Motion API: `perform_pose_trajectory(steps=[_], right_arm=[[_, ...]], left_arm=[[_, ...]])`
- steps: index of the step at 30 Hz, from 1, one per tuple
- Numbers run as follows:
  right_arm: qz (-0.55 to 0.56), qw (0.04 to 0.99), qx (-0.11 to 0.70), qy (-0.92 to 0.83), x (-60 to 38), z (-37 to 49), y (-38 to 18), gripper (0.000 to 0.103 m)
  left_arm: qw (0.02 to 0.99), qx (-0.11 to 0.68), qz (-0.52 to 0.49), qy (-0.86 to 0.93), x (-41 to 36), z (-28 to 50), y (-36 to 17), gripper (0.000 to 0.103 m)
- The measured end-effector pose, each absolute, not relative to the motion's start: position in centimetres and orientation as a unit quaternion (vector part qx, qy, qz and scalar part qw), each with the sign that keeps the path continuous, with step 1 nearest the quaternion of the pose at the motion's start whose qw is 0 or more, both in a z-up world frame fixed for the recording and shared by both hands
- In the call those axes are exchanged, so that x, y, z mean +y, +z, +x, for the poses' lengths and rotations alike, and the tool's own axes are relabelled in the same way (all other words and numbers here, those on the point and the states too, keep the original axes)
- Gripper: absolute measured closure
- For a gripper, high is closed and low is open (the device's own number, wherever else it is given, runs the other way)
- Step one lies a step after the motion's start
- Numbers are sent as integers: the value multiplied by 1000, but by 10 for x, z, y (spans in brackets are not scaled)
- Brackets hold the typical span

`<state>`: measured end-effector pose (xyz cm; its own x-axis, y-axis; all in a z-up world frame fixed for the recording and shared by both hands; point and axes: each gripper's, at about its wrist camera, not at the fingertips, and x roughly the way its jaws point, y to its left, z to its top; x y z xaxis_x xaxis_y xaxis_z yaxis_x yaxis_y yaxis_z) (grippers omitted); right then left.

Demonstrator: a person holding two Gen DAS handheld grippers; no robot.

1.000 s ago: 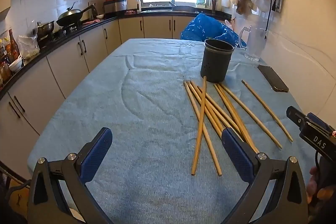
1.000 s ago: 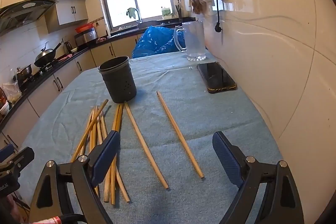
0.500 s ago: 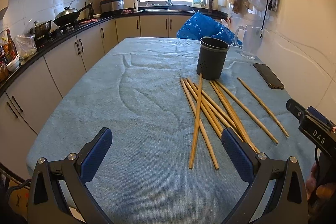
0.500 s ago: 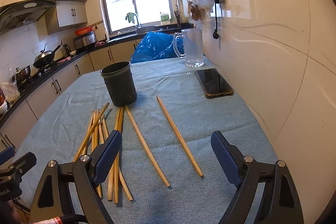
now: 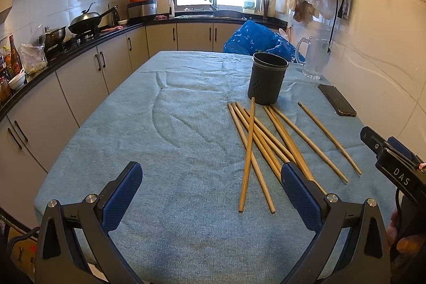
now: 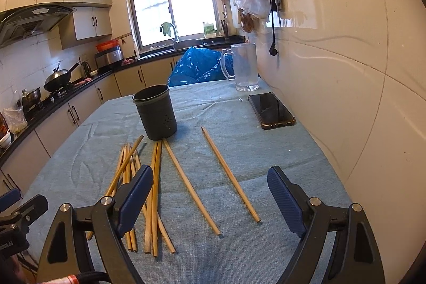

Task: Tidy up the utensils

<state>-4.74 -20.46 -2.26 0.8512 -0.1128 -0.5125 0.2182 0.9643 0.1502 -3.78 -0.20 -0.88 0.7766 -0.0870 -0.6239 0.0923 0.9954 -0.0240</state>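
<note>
Several wooden chopsticks [image 5: 266,140] lie loose on the blue table cloth, also in the right wrist view [image 6: 149,177]. A dark grey utensil holder [image 5: 267,77] stands upright just behind them, also in the right wrist view [image 6: 155,115]. One chopstick [image 6: 230,173] lies apart to the right. My left gripper [image 5: 210,185] is open and empty above the cloth, left of the pile. My right gripper [image 6: 210,193] is open and empty over the near ends of two separate chopsticks.
A black phone [image 6: 271,111] lies by the right wall, also in the left wrist view [image 5: 336,103]. A clear glass pitcher [image 6: 243,67] and a blue plastic bag [image 6: 199,65] sit at the table's far end. Kitchen counters [image 5: 80,49] run along the left.
Both grippers have drawn back and risen slightly, so the chopsticks and holder look a little farther away. Nothing on the table has moved. Both grippers stay open.
</note>
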Motion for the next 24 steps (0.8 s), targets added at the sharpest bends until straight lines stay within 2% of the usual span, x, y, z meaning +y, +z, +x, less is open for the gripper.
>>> perform_pose_trajectory(steps=[24], right_arm=[[104,954,268,-87,-208,-46,-30,12]], left_arm=[[938,341,3,-56,-4,-33,-13,0]])
